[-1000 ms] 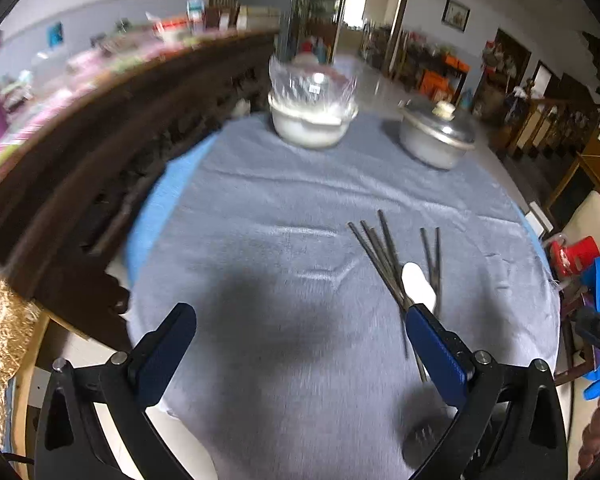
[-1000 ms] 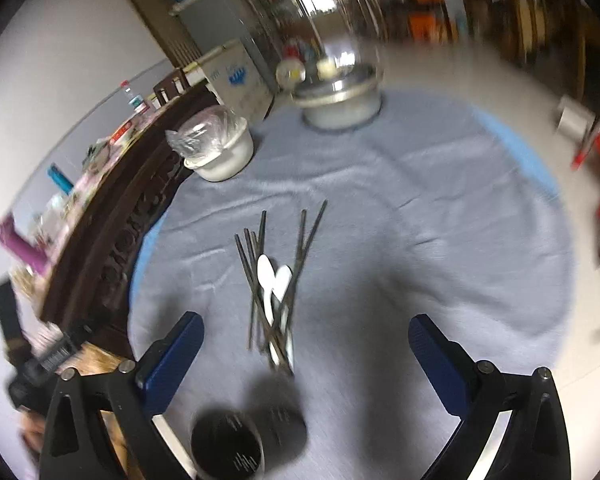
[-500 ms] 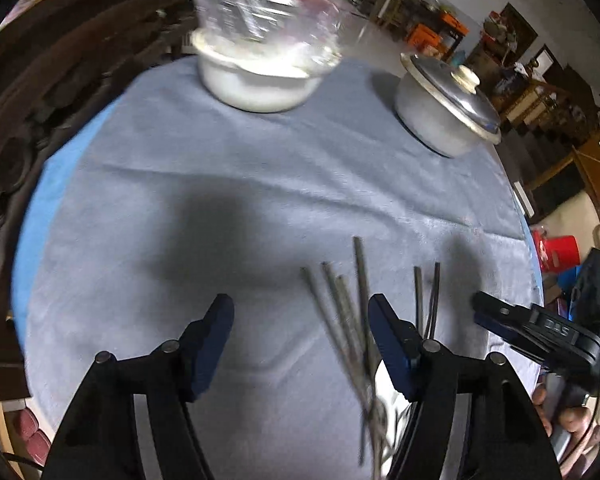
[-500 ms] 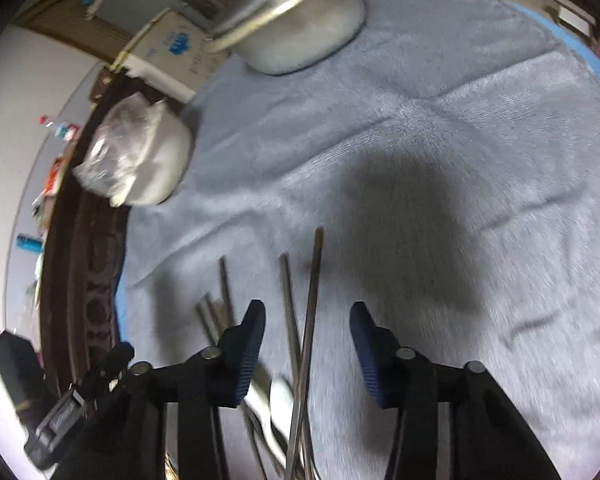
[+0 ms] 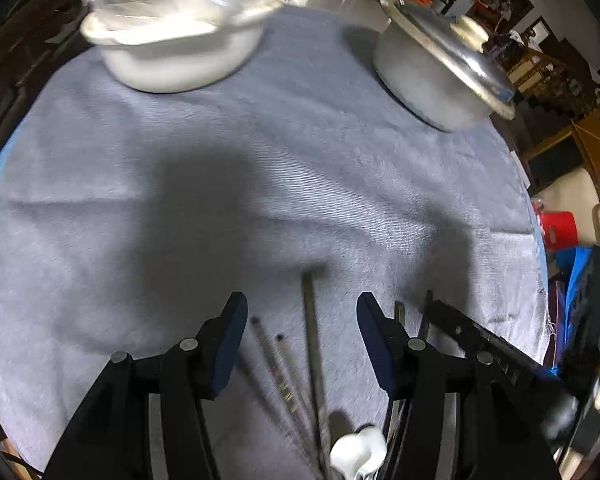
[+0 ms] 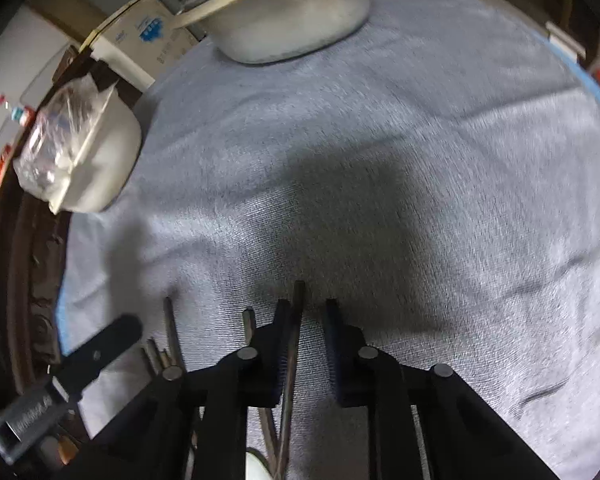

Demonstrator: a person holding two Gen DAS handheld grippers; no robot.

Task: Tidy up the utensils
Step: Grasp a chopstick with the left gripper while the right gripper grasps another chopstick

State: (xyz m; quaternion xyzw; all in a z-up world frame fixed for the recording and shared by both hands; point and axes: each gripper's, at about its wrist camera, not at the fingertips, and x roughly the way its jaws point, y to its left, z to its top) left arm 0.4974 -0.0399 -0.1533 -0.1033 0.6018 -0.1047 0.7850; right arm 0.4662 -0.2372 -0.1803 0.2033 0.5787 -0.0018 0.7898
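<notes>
Both tools point steeply down at a cluster of thin dark metal chopsticks (image 5: 311,332) lying on the grey cloth-covered round table (image 5: 284,168), near its front edge. The left tool (image 5: 300,312) is closing, its blue pads spread either side of several sticks without touching them. The right tool (image 6: 306,312) is closing with one chopstick (image 6: 294,344) between its pads; whether they press on it cannot be told. A white ceramic spoon (image 5: 358,454) lies among the sticks.

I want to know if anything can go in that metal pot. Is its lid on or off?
On. The lid with its pale knob sits across the metal pot, covering its rim; nothing of the inside shows.
</notes>
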